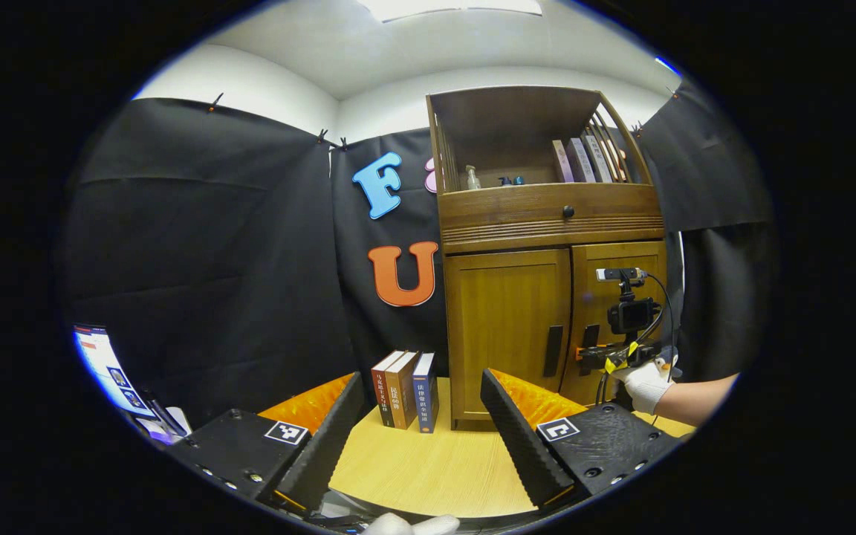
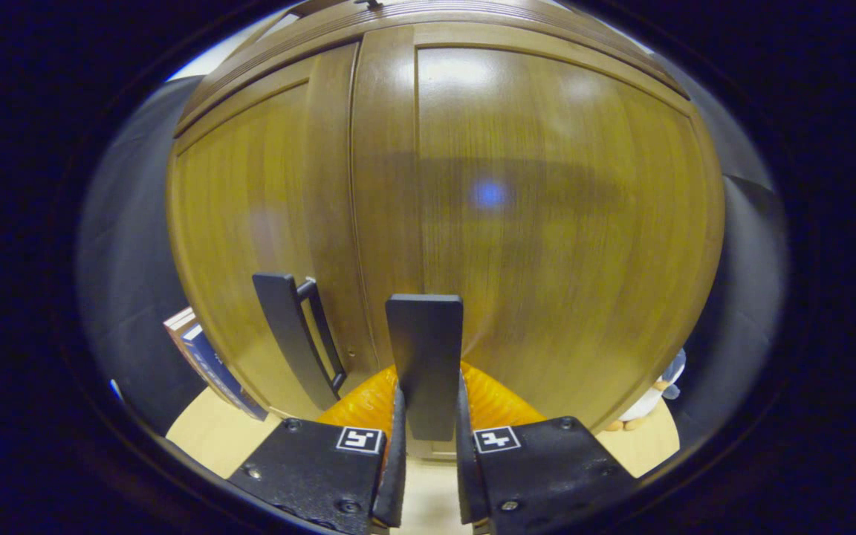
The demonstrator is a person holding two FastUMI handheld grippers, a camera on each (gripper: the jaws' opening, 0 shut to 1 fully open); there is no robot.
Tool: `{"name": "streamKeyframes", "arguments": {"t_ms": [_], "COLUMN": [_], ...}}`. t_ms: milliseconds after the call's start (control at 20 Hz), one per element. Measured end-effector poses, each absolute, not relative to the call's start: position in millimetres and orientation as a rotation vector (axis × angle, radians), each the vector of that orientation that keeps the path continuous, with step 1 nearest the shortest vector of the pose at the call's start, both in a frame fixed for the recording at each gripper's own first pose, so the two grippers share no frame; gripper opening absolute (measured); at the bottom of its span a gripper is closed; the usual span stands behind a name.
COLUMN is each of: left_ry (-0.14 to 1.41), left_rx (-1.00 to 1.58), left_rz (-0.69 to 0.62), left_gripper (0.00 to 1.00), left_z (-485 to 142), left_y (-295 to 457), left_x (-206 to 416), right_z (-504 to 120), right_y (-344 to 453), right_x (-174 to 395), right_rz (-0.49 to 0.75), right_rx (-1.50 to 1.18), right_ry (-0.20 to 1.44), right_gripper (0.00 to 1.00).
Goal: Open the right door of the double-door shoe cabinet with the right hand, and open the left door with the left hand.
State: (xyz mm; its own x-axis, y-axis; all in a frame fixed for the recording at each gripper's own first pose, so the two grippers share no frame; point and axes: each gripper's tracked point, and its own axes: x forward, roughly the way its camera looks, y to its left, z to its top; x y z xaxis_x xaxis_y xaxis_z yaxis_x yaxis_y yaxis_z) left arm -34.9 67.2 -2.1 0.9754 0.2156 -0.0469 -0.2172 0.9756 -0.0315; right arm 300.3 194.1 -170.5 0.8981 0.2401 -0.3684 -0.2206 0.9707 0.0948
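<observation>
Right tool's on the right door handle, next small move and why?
Probably pull the right tool straight back to swing the right door out. Its fingers close on the right door handle, and both doors look shut. The left tool is open, well back from the left door handle.

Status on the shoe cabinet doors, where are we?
Neither door is open yet. In hand: the right gripper is closed on the right door handle, the right door not yet swung out. Left: pull it open, then the left gripper, open and back from the cabinet, must take the left door handle.
</observation>
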Motion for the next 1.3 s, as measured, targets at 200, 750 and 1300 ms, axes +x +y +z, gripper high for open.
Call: {"name": "streamKeyframes", "arguments": {"t_ms": [200,750,1300], "left_ry": [0.048,0.034,0.033], "left_rx": [-0.040,-0.043,-0.037], "left_rz": [0.201,0.145,0.050], "left_gripper": [0.89,0.96,0.96], "left_z": [-5.0,-4.8,-8.6], "left_y": [66.8,63.8,43.6], "left_x": [-39.4,-42.7,-37.0], "right_z": [-169.9,-169.0,-172.1], "right_y": [186.1,150.5,101.2], "right_x": [278.1,214.9,162.8], "right_rz": [0.256,0.262,0.210], "right_rx": [0.047,0.067,0.079], "right_ry": [0.383,0.371,0.360], "right_gripper": [0.31,0.29,0.27]}}
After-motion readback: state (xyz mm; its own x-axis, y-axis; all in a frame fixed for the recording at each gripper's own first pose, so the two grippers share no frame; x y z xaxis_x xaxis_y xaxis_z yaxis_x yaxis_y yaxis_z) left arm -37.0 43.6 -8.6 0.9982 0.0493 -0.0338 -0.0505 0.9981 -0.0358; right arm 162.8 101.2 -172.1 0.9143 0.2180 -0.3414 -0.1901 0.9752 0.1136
